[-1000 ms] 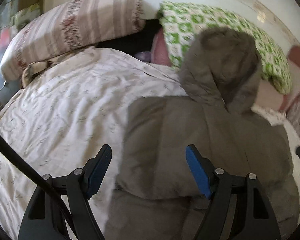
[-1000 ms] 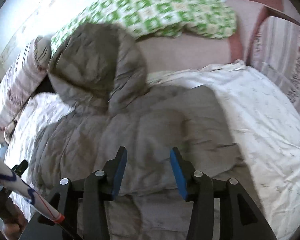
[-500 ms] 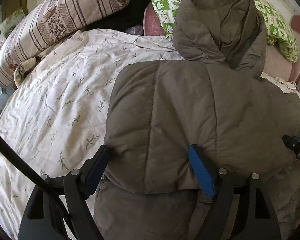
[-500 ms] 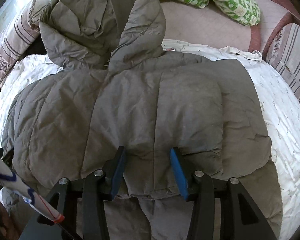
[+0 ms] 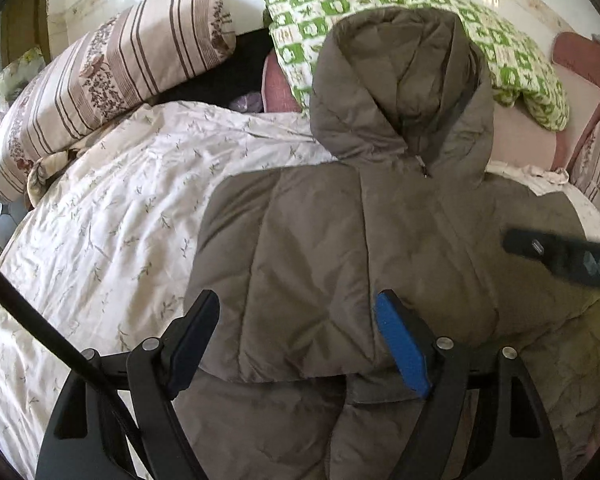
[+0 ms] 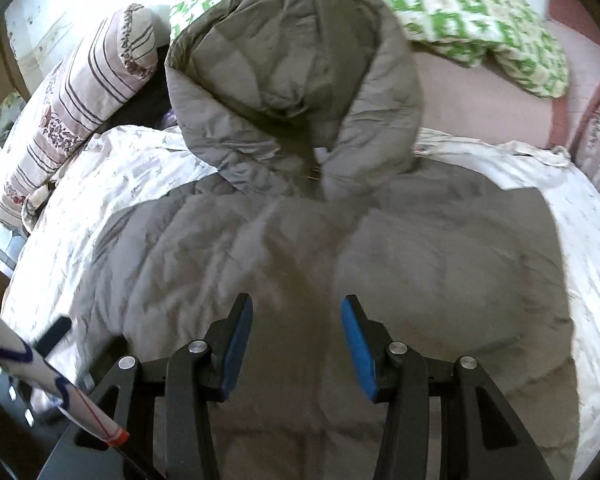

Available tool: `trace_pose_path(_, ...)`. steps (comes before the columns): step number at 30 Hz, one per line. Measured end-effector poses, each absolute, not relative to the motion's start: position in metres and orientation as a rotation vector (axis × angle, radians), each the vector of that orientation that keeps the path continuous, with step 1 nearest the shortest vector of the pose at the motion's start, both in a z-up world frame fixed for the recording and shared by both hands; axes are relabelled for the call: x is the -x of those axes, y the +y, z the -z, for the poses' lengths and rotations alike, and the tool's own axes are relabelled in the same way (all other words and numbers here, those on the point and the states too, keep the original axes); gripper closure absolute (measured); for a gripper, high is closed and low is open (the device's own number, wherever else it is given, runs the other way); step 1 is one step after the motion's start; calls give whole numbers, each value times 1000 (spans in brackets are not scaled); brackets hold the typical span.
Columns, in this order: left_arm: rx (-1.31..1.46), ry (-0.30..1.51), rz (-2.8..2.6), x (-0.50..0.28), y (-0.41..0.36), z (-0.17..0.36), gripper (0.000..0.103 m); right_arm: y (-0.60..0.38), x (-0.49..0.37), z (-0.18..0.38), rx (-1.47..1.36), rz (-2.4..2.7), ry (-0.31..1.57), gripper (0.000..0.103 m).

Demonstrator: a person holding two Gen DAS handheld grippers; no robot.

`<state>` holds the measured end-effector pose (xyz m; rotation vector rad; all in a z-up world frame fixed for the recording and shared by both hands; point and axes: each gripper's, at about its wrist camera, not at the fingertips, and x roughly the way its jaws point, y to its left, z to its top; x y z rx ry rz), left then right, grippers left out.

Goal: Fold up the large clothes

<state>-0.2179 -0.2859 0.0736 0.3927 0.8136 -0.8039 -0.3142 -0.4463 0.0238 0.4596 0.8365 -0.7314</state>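
Grey-brown quilted puffer jacket with a hood (image 5: 340,248) spread flat on the bed, hood toward twelve o'clock, folded lower edge toward six o'clock. Hood (image 5: 400,92) propped up against the green-and-white patterned pillow (image 5: 512,68) at one o'clock. Folded upper layer ending in a thick rounded edge just ahead of the left tool (image 5: 296,336), with a second layer of the same fabric beneath it. Left tool jaws wide apart, blue pad (image 5: 402,348) at four o'clock of the folded edge, black pad at eight o'clock, nothing pinched; touching the fabric or hovering just above it, cannot tell. Right tool (image 6: 296,340) over the middle of the jacket (image 6: 340,248), jaws moderately apart, blue pads clear of each other, no cloth between them; view blurred there. Dark bar of the right tool (image 5: 564,256) at three o'clock in the left wrist view, over the jacket's shoulder. White bedsheet with small leaf print (image 5: 112,232) at nine o'clock of the jacket. Beige pillow with brown stripes (image 5: 112,68) at ten o'clock. Pink bed surface (image 6: 480,108) at two o'clock beyond the hood.
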Motion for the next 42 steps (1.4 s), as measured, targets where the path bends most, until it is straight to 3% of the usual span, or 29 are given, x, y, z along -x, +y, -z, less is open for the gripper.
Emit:
trace_pose_path(14, -401, 852, 809, 214, -290, -63, 23, -464, 251, 15, -386, 731, 967, 50)
trace_pose_path(26, -392, 822, 818, 220, -288, -69, 23, -460, 335, -29, -351, 805, 899, 50)
trace_pose_path(42, -378, 699, 871, 242, -289, -89, 23, -463, 360, 16, -271, 907, 990, 48)
